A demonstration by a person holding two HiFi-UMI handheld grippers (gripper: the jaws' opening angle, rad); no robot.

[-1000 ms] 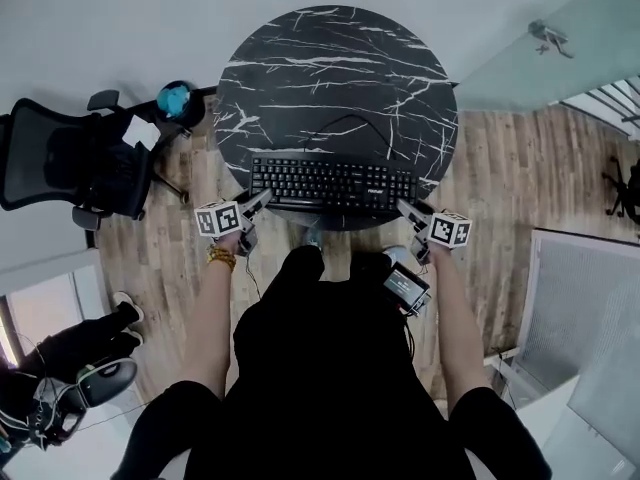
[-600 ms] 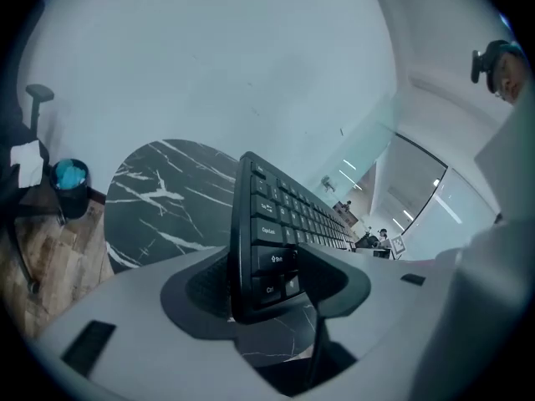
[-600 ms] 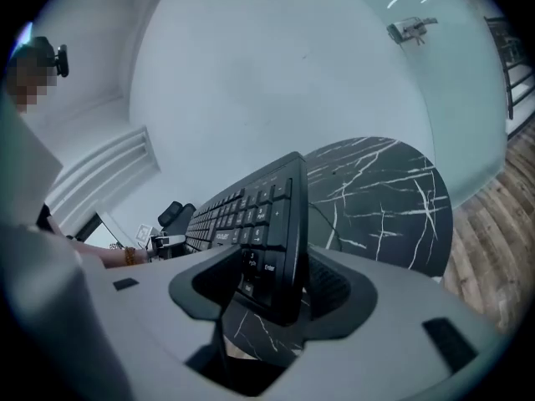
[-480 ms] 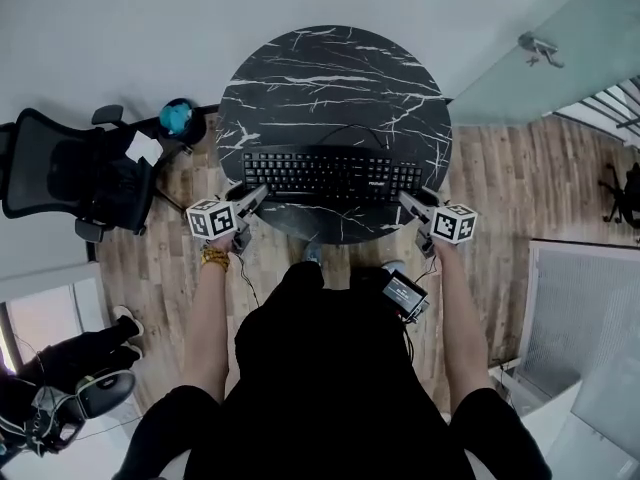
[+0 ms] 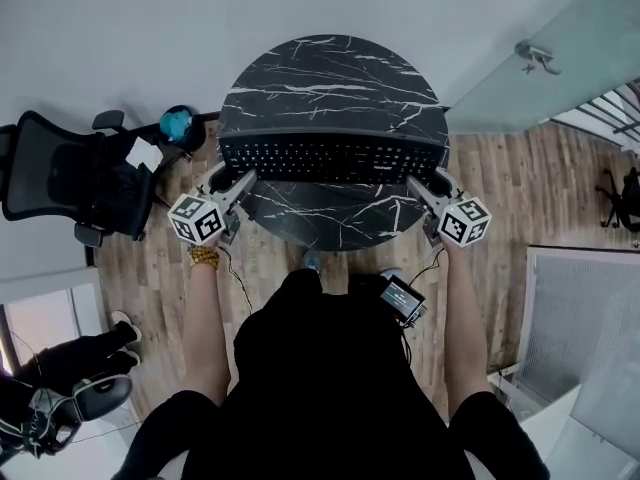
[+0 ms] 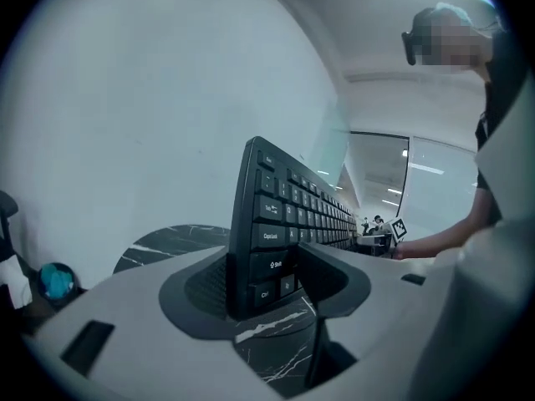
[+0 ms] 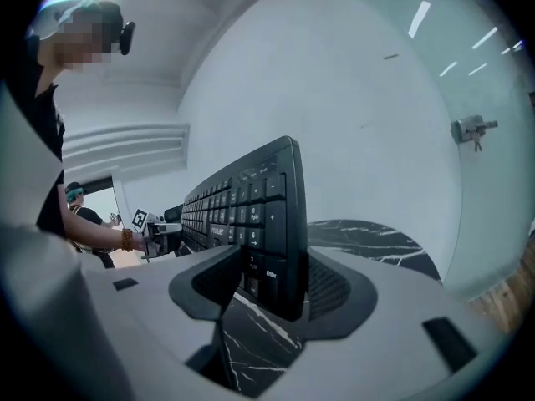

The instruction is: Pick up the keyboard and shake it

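Observation:
A black keyboard hangs above the round black marble table, tipped up on its long edge so the keys face me. My left gripper is shut on its left end and my right gripper on its right end. In the left gripper view the keyboard stands between the jaws of the left gripper, clamped front and back. The right gripper view shows the same: the keyboard's end is pinched in the right gripper. A thin cable trails from the keyboard's back.
A black office chair stands at the left, with a blue ball-like object beside the table. A glass door with a handle is at the far right. A small device hangs at my waist. Another person's feet show at lower left.
The keyboard has come up off the table and rolled from flat onto its edge. Both grippers rose with it, still clamped on its two ends.

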